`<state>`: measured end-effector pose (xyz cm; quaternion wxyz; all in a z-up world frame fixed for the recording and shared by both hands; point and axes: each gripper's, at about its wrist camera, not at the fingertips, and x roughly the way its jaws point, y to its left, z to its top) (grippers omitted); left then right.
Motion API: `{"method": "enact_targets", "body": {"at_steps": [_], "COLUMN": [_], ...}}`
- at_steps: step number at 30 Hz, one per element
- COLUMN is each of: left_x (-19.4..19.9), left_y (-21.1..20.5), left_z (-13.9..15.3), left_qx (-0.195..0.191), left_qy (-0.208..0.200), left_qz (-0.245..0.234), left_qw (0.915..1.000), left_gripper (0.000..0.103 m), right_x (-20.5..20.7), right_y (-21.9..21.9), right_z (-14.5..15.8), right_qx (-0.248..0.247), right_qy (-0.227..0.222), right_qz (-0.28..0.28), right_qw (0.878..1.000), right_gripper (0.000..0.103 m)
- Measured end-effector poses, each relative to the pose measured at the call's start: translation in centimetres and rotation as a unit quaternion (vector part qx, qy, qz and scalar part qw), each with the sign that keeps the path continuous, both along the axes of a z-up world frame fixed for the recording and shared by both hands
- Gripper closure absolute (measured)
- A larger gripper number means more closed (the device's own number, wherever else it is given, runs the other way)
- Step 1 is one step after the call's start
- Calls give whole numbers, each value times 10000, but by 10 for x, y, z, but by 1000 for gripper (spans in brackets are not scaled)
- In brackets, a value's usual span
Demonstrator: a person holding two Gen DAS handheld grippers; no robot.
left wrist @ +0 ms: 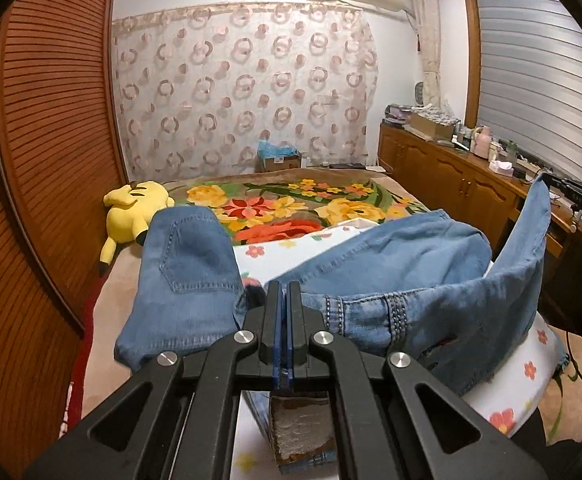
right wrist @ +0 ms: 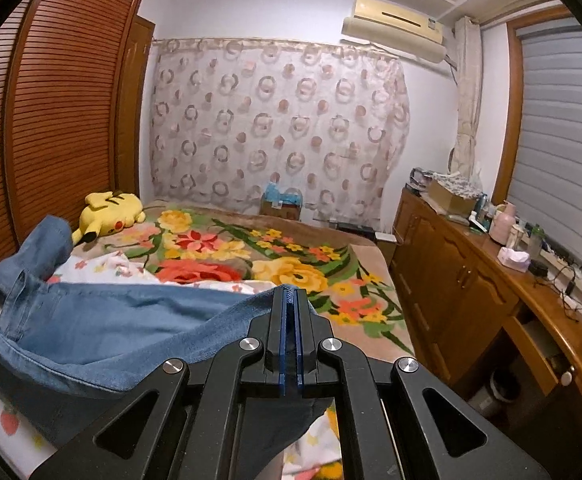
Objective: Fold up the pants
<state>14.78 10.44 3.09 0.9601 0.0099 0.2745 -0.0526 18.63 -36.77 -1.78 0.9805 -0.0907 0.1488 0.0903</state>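
Left jaws: my left gripper [left wrist: 284, 286], bottom centre of the left wrist view, is pressed together on the waistband edge of the jeans [left wrist: 391, 256]; blue cloth shows between the pads.
Right jaws: my right gripper [right wrist: 289, 292], bottom centre of the right wrist view, is pinched on another fold of the jeans [right wrist: 111, 320]; a thin ridge of denim stands up between the pads.
Jeans, place: light blue denim, held up at both pinch points and sagging between them over the white flowered sheet [left wrist: 503, 396] at the near end of the bed.
Jeans, long axis: in the left view the cloth runs across the frame, left to right; a back pocket panel lies at centre left, and one end rises to a peak at the right edge.
Jeans, detail: rows of small studs run along the waistband seam just right of my left jaws.
Patch: a pale, worn patch hangs below my left jaws; nothing on it can be read.
Blanket: a flowered blanket [right wrist: 291, 264], orange, yellow and green, covers the bed beyond the jeans.
Plush: a yellow plush toy [left wrist: 131, 208] lies at the blanket's far left, beside the louvred wardrobe [left wrist: 51, 140].
Sideboard: a wooden sideboard [right wrist: 451, 264] with clutter runs along the right.
Far wall: ring-patterned curtain [right wrist: 275, 120]; air conditioner [right wrist: 395, 28] at upper right.
Writing: no brand or text readable anywhere.
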Motion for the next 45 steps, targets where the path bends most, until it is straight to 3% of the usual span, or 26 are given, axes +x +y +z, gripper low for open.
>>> {"method": "enact_targets", "body": {"at_steps": [21,26,34,45], "left_x": [134,138,148,137], "left_y": [19,42,43,30], "left_z": [-39,-50,-70,-49], "left_qx": [-64,-110,-81,43], "left_qy": [852,951,1139,748], "left_qz": [206,547,619,575], "left_qw": [9961,9939,9915,9955], "left_gripper": [101,101,101,101], "right_x": [148,178,207,199], "right_y": [45,55,58,49], "right_z": [-5,-13,-20,-5], "right_qx": [-229,-234,-325,-208], "right_qy": [612,816,1077,1099], "right_qz": [-90,20,110,226], "right_qw": [9978,9964,9936,9935], "right_gripper": [100,100,100,100]}}
